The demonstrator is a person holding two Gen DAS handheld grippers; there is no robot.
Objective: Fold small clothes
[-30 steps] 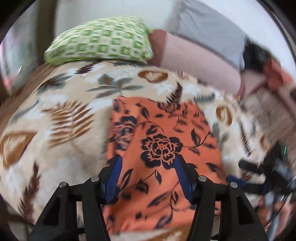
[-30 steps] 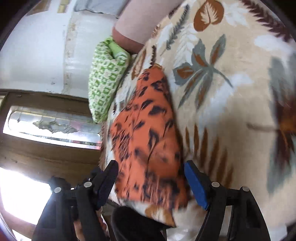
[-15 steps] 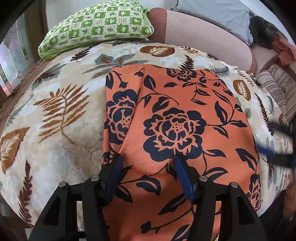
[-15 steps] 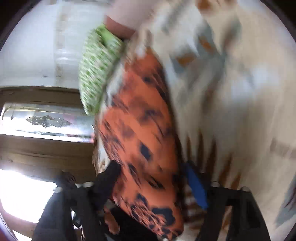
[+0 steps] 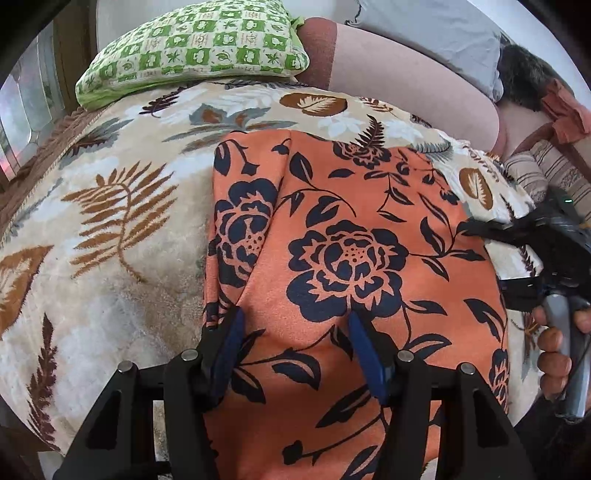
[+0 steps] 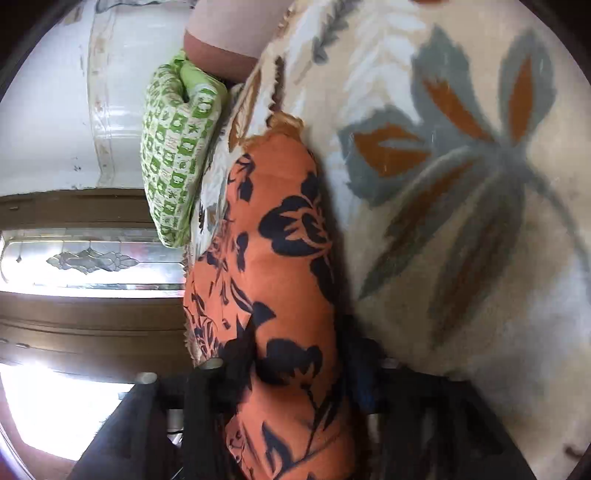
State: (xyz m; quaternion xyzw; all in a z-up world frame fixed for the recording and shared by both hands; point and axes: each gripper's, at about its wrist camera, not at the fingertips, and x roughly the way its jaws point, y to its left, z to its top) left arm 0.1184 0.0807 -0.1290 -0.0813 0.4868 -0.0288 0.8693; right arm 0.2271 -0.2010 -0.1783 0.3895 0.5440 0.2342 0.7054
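Observation:
An orange garment with dark blue flowers (image 5: 351,229) lies spread on a cream leaf-patterned blanket (image 5: 110,229). My left gripper (image 5: 295,336) is open just above the garment's near part, its blue pads apart with cloth beneath them. My right gripper (image 6: 295,365) is tipped on its side at the garment's right edge (image 6: 280,258), and its fingers stand apart on either side of the cloth edge. The right gripper also shows in the left wrist view (image 5: 524,236), held by a hand.
A green checked pillow (image 5: 192,48) lies at the bed's far left. A pink bolster (image 5: 402,85) and grey cloth (image 5: 436,33) lie behind. Striped fabric (image 5: 546,173) is at the right. A wooden window frame (image 6: 85,206) is beside the bed.
The left gripper has come lower and closer over the garment. The right gripper has moved in to the garment's right edge, so cloth now sits between its fingers.

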